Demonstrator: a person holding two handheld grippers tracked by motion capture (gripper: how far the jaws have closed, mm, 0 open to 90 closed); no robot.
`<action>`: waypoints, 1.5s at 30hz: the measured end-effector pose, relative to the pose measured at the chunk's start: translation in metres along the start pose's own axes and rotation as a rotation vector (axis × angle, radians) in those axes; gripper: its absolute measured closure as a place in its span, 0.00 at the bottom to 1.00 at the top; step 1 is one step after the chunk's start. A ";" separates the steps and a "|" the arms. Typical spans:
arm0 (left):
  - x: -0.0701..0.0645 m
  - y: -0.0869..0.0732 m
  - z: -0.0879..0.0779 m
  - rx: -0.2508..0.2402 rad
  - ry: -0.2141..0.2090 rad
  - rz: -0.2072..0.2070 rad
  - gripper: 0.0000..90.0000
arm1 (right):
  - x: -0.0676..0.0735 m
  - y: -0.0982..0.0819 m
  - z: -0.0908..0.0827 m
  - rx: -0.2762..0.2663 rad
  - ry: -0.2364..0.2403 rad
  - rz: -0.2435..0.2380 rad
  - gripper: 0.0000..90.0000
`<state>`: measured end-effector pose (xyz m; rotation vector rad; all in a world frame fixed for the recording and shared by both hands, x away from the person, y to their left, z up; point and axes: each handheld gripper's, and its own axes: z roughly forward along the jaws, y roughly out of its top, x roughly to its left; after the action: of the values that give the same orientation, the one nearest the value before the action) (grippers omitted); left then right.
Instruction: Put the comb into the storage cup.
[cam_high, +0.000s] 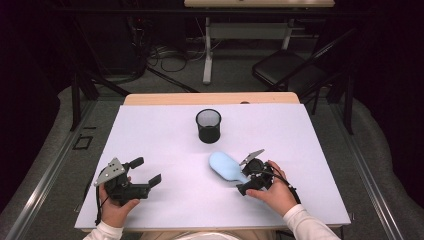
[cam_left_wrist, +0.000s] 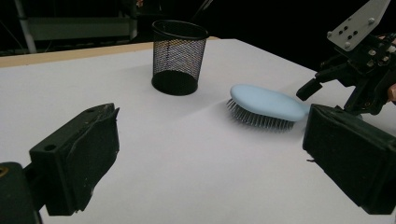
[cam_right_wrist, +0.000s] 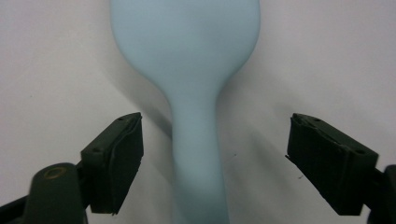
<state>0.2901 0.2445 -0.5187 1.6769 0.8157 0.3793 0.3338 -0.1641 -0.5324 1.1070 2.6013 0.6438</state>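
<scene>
Just right of centre on the white bench (cam_high: 150, 135), lying bristles down: a pale blue hairbrush (cam_high: 223, 165), smooth back up, handle running toward the lower right of the high view. Straddling that handle, the right hand-held gripper (cam_high: 248, 182), jaws apart on either side with a clear gap to each pad in its own view, nothing pressed yet. Over at lower left of the high view, the left hand-held gripper (cam_high: 148, 175), jaws spread wide and empty, resting well apart from the brush.

Judging by the look: light moulded plastic, stiff through head and handle, glossy enough to be a little slippery between flat pads. Bristles (cam_left_wrist: 258, 119) springy, so the head likely sits slightly raised and may rock if nudged. Best hold, probably, the narrow handle (cam_right_wrist: 196, 158), squeezed across its width close to where it flares into the head, for balance; a grip far out on the end would let the head droop or swivel.

Behind the brush, nearer the top middle of the bench, a black mesh cup (cam_high: 208, 125), upright and open, well apart from the brush.

Surface matte, flat, uncluttered, wooden edge showing along the far side. Room beyond dark: grey floor (cam_high: 240, 80), tangled cables (cam_high: 165, 57) at upper left, a pale desk frame (cam_high: 207, 50) at top centre, a black chair (cam_high: 290, 70) at upper right.
</scene>
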 end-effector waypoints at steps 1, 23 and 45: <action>0.000 0.000 0.000 0.000 0.000 0.001 0.04 | 0.001 0.001 0.001 -0.006 -0.002 -0.009 0.27; 0.000 0.000 0.000 0.003 -0.001 -0.004 0.04 | 0.004 0.003 0.008 -0.027 -0.009 -0.051 0.52; 0.001 0.000 0.000 0.005 -0.010 -0.005 0.04 | 0.002 0.006 0.011 -0.002 0.029 0.002 0.64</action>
<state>0.2905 0.2449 -0.5187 1.6797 0.8139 0.3653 0.3399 -0.1554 -0.5390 1.1074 2.6244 0.6674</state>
